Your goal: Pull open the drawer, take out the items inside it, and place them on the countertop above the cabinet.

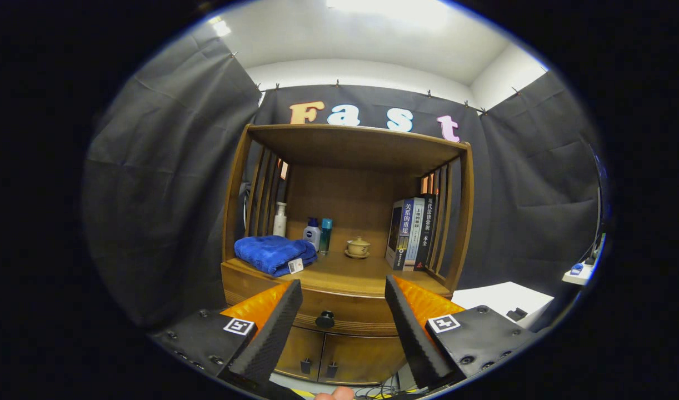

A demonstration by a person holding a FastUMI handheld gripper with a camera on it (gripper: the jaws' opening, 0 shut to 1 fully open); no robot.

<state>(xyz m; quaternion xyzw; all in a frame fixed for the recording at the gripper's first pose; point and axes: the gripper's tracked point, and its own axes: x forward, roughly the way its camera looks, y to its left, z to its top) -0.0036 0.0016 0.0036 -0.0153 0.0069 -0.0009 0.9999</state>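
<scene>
Fingers of the gripper spread wide, with open air between them up to the drawer knob. On the countertop: bare middle strip at front. Left blocked by blue towel and bottles; right by books; small teacup toward the back.

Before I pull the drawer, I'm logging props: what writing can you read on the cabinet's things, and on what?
"关系的重建": spine of the blue book.
"现代法律常识一本全": spine of the dark book, as best it reads.
Spine of the middle book, the bottles and the towel tag: too small to read.
The open gripper points at the drawer knob, which bears no writing.
</scene>
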